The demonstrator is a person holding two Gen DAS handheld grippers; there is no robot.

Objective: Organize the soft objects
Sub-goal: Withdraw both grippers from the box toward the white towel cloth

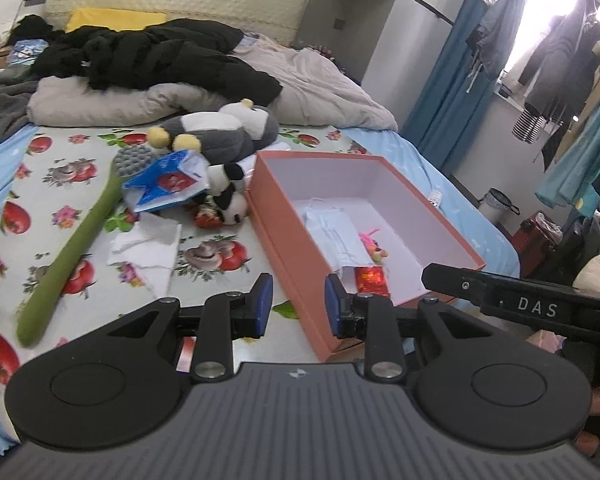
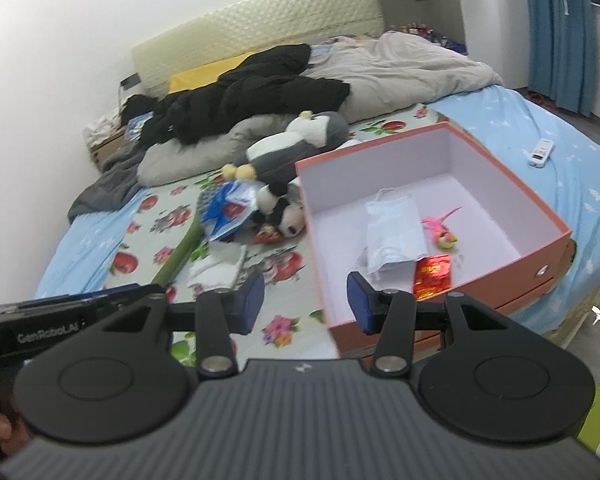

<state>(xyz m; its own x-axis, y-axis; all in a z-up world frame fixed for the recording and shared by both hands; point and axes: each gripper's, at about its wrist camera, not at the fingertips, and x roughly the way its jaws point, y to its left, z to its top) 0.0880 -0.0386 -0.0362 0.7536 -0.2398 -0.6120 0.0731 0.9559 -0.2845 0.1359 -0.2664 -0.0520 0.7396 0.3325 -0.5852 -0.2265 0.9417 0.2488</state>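
An open salmon-pink box (image 1: 288, 240) (image 2: 556, 216) sits on the bed and holds a white face mask (image 1: 336, 232) (image 2: 394, 228), a small pink toy (image 1: 374, 246) (image 2: 442, 228) and a red packet (image 1: 372, 280) (image 2: 432, 274). Left of the box lie a grey-and-white plush penguin (image 1: 224, 132) (image 2: 296, 148), a small plush panda (image 1: 230, 196) (image 2: 284, 208), a blue bag (image 1: 168, 180) (image 2: 228, 210), white tissue (image 1: 148, 248) (image 2: 216, 270) and a green long-handled brush (image 1: 76, 248) (image 2: 180, 256). My left gripper (image 1: 298, 304) hovers open and empty over the box's near left wall. My right gripper (image 2: 306, 300) is likewise open and empty at the box's near corner.
A black jacket (image 1: 152, 56) (image 2: 252, 96) and a beige duvet (image 1: 320, 84) (image 2: 404, 64) are piled toward the headboard. A white remote (image 2: 540, 152) lies on the blue sheet right of the box. Clothes hang by the window (image 1: 548, 60).
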